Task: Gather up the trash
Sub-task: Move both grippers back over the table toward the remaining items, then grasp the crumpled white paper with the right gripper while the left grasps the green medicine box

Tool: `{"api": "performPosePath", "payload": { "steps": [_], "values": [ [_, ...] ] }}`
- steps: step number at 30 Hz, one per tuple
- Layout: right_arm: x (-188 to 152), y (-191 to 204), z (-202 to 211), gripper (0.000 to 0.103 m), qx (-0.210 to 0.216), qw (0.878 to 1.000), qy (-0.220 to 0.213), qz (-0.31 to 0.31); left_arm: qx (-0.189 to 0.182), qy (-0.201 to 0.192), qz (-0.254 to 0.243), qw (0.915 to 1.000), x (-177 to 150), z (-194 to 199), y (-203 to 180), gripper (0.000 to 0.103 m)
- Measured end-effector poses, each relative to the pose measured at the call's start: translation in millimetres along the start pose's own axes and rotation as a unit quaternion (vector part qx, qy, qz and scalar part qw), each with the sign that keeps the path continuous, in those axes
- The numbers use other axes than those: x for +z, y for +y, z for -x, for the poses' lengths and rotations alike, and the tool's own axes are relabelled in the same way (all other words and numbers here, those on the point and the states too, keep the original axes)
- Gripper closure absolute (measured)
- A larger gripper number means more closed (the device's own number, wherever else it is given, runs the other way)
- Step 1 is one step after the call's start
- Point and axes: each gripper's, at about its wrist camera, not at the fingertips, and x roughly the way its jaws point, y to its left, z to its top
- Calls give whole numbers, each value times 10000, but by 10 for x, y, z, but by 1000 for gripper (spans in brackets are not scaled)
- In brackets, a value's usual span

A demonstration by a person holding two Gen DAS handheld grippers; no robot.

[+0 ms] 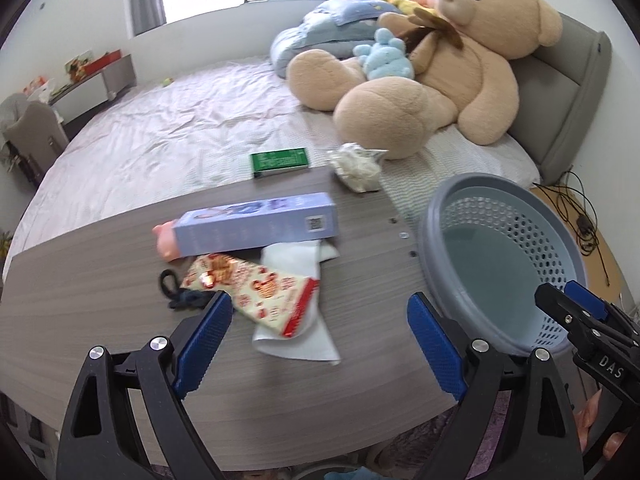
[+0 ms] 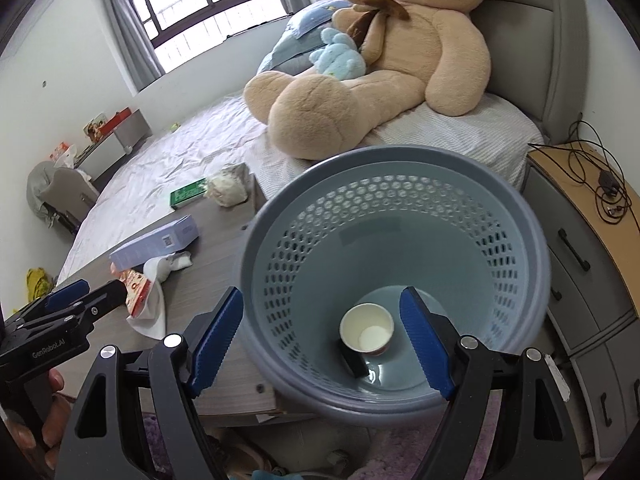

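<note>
One paper cup (image 2: 367, 334) sits at the bottom of the grey basket (image 2: 400, 168), right gripper (image 2: 322, 338) spread wide above it. Left gripper (image 1: 320, 338) is wide open over the snack wrapper (image 1: 260, 292) on the table (image 1: 80, 300), left of the basket.

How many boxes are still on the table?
2: the long pale-blue box mid-table above the snack wrapper, and the green box at the far edge. Others may be hidden.

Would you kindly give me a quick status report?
Both hand-held grippers open: left over snack wrapper, right over bin. Paper cup binned. Nothing blocking.
</note>
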Motion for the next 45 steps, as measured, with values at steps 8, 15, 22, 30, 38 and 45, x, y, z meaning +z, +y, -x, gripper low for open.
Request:
{"api": "performPosePath", "payload": {
  "steps": [8,15,22,30,38,45],
  "values": [
    [178,279,-122,26,151,9997,-18,215,279,-17,487,9984,31,-9,524,16],
    [556,602,-363,26,277,9980,-23,560,481,-126,719,9962,228,-2,816,16],
    [1027,897,-818,26,326,9940,215,1025,600,-28,869,9944,584,-177,1050,15],
    [1336,1163,-1451,26,285,9884,664,1332,641,28,918,9937,888,-426,1180,15],
    [1403,1312,-1961,26,9,9829,1063,1503,547,238,993,9933,1029,-716,1227,15],
    [1360,1338,-2176,27,-45,9804,1242,1528,523,257,958,9937,1156,-846,1208,15]
  ]
}}
